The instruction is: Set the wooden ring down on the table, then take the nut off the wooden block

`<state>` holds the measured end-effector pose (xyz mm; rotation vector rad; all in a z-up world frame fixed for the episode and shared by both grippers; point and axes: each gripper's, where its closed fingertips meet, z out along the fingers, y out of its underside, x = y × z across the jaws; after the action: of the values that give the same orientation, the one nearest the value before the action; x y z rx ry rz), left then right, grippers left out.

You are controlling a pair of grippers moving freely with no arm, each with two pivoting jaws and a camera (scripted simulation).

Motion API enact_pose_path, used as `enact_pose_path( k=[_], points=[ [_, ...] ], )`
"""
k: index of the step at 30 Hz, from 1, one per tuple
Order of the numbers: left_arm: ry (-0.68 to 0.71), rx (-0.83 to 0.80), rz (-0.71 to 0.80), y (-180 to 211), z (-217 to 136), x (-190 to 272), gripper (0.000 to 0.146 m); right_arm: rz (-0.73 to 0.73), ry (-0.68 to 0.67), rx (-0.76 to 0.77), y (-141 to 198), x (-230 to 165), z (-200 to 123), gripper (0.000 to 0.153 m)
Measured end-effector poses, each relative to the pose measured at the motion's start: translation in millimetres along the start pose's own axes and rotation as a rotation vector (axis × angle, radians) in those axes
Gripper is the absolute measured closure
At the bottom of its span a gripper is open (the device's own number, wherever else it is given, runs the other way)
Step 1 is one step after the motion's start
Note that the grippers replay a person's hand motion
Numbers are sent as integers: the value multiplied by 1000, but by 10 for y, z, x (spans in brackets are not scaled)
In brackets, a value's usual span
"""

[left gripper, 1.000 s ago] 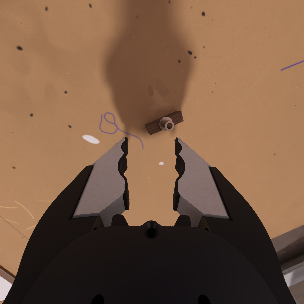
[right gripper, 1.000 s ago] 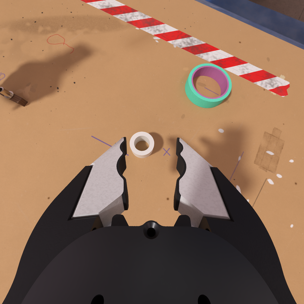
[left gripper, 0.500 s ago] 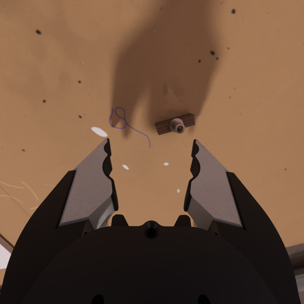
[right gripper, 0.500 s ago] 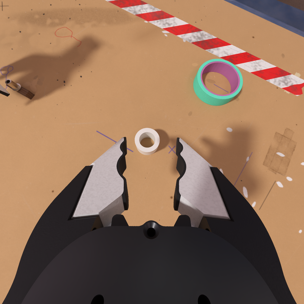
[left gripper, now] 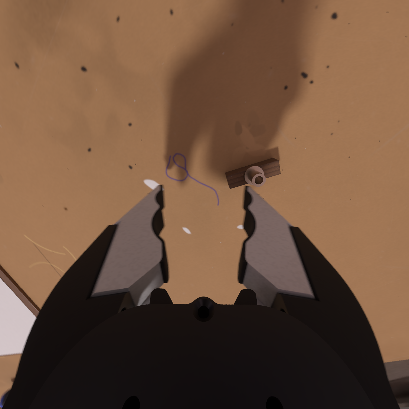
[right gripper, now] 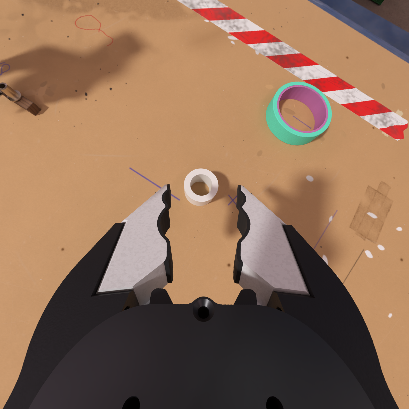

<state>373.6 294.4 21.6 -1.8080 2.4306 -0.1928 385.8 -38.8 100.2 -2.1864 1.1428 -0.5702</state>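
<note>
A pale wooden ring (right gripper: 201, 187) lies flat on the brown table (right gripper: 155, 124), just beyond my right gripper (right gripper: 203, 187), which is open and empty. A small dark wooden block (left gripper: 253, 173) lies on the table with a tan nut (left gripper: 255, 176) sticking up from its middle. It sits just beyond the right fingertip of my left gripper (left gripper: 203, 187), which is open and empty above the table. The block (right gripper: 24, 103) with its nut (right gripper: 7, 90) also shows at the far left edge of the right wrist view.
A green tape roll with a purple inside (right gripper: 298, 112) stands at the right. A red and white striped tape strip (right gripper: 287, 59) runs along the far side near the blue table border (right gripper: 363, 24). The table edge (left gripper: 17, 287) shows at lower left.
My left gripper has shifted left, so the block now sits right of its centre, and its jaws have narrowed from half a second ago. My right gripper has drawn back slightly from the ring.
</note>
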Motion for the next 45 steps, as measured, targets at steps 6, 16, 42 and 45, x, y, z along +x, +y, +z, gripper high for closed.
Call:
enact_pose_path(
  k=[6,16,42,45],
  points=[
    [-55,70,252,-84,-21,-23,113,-7,-5,-18,54,-5,5,93],
    [46,257,933,-255,-301,342,94,-51,-33,-53,142,-59,54,93],
    [49,228,961,-280,-635,49,135,-32,-16,6,137,110,-97,93],
    [91,416,813,-452,-1293,319,135,2,1,43,116,219,-198,93]
  ],
)
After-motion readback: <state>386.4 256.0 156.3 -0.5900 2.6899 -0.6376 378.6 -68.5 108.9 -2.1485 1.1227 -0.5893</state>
